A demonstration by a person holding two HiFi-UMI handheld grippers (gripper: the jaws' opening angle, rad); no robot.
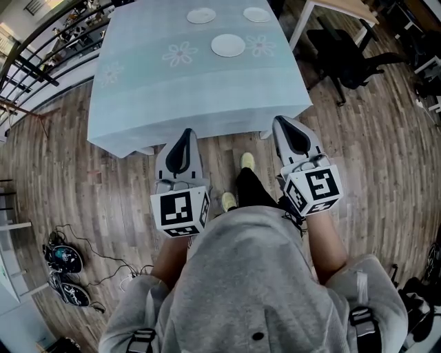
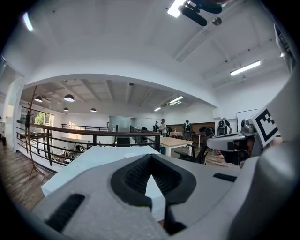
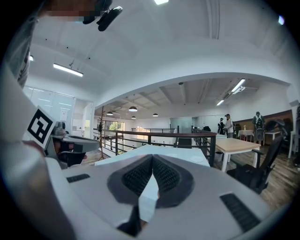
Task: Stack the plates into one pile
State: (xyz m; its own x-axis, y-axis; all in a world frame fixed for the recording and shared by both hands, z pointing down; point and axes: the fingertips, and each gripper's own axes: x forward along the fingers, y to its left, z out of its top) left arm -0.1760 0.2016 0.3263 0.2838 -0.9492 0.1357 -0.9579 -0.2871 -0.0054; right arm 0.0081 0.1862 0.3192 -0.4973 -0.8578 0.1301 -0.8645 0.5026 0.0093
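In the head view, my left tool [image 1: 185, 136] and right tool [image 1: 286, 127] are both closed and empty, held short of the surface [image 1: 172, 89]. On it the near plate [image 1: 228, 45], far-left plate [image 1: 201, 15] and far-right plate [image 1: 256, 14] lie well apart, not yet stacked. The left gripper view shows that tool's jaws together on nothing with the cloth-covered surface ahead, and the right gripper view shows the same, so I judge the risks to be reaching in with the jaws unopened and shoving a plate, or pinching cloth along with a thin rim and dragging the others.
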